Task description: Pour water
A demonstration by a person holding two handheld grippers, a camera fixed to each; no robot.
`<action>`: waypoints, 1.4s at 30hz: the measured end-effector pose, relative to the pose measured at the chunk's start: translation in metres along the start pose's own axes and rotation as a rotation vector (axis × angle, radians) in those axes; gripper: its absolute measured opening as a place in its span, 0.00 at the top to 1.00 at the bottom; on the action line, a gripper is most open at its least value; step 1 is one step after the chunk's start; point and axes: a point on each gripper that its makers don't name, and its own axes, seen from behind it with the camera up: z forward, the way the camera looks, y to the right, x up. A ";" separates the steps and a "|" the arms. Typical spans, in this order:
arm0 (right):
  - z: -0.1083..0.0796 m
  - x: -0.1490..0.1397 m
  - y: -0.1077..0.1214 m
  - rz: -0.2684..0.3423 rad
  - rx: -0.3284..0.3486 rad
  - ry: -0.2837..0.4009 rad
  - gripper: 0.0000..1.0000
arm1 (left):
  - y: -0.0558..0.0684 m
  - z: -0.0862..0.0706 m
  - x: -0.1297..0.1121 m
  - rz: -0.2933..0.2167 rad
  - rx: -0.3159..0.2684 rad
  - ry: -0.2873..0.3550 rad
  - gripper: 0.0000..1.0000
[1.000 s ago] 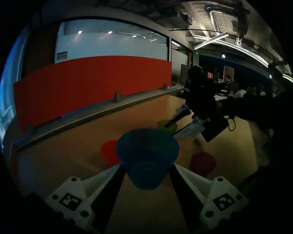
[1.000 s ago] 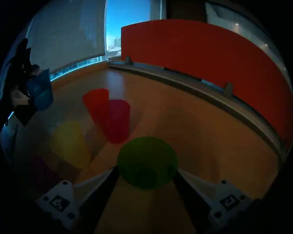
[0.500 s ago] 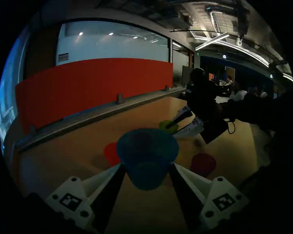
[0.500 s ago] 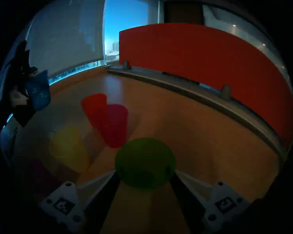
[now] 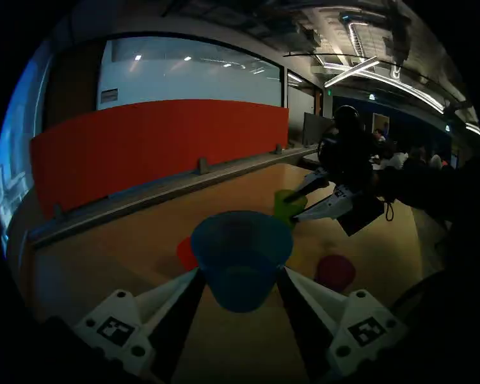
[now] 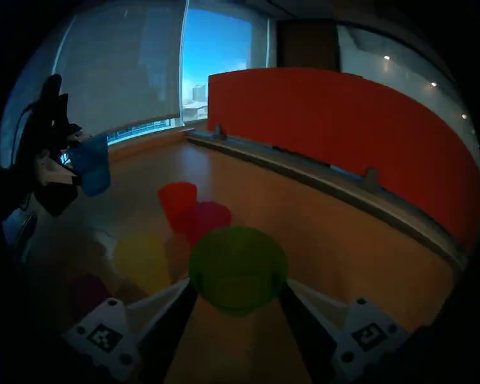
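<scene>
Wooden table (image 6: 368,256) under green cup (image 6: 238,269); red partition (image 6: 368,128) beyond.

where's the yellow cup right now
In the right gripper view, the yellow cup sits on the table at lower left, beside the green cup held by the right gripper, with the red cup just behind it.

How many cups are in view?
6: blue cup in left gripper, green cup in right gripper, red cup, magenta cup, yellow cup and dim purple cup on table; others may be hidden.
</scene>
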 end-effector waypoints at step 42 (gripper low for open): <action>-0.081 0.056 -0.070 -0.022 0.048 0.226 0.13 | 0.018 -0.036 0.051 -0.016 0.016 0.166 0.22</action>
